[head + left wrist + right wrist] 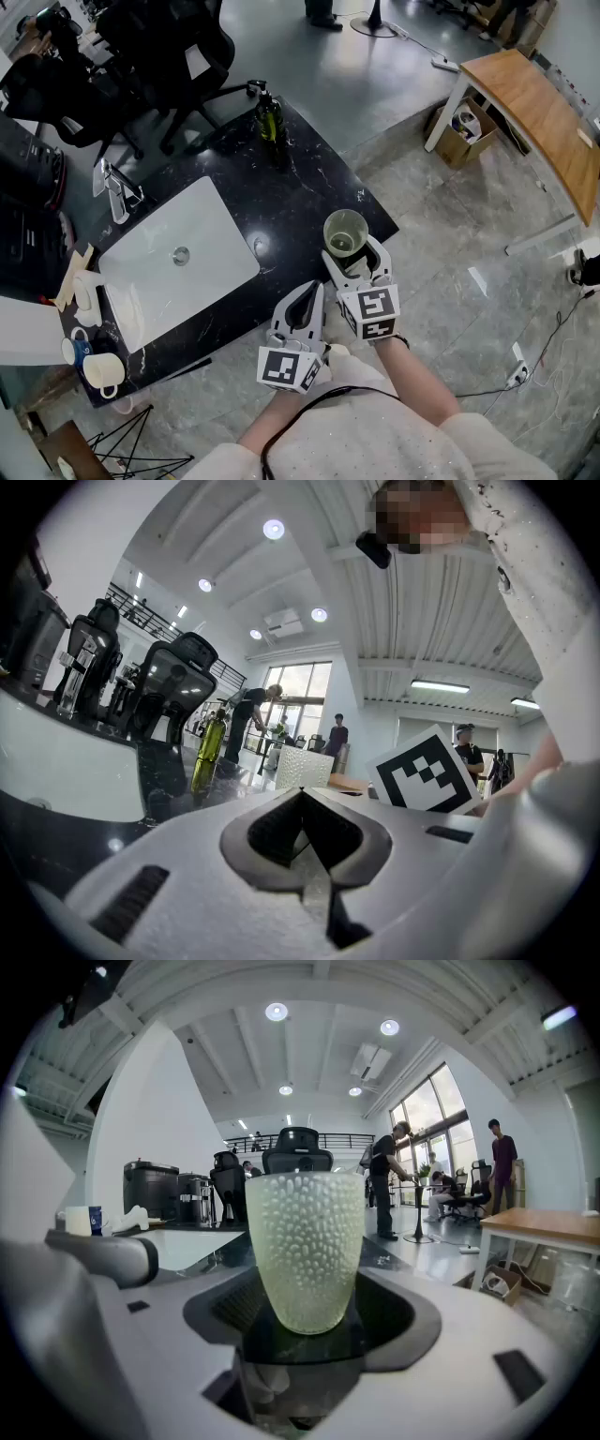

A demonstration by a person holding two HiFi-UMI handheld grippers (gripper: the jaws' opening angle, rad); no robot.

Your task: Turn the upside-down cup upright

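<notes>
A pale green, dimpled glass cup (345, 232) stands upright, mouth up, on the black marble table (302, 192) near its right corner. In the right gripper view the cup (305, 1246) fills the centre, its base resting on the table between the jaws. My right gripper (355, 260) is open around the lower part of the cup, with a gap showing on each side of the base (314, 1321). My left gripper (305, 298) hovers to the left of it by the table's front edge. It is shut with nothing in it (306, 829).
A white sink basin (178, 255) is set into the table's left half. An olive-green bottle (272, 117) stands at the far corner. Mugs (98, 367) sit at the near left. Office chairs (141, 47) stand behind, and a wooden desk (539, 108) at right.
</notes>
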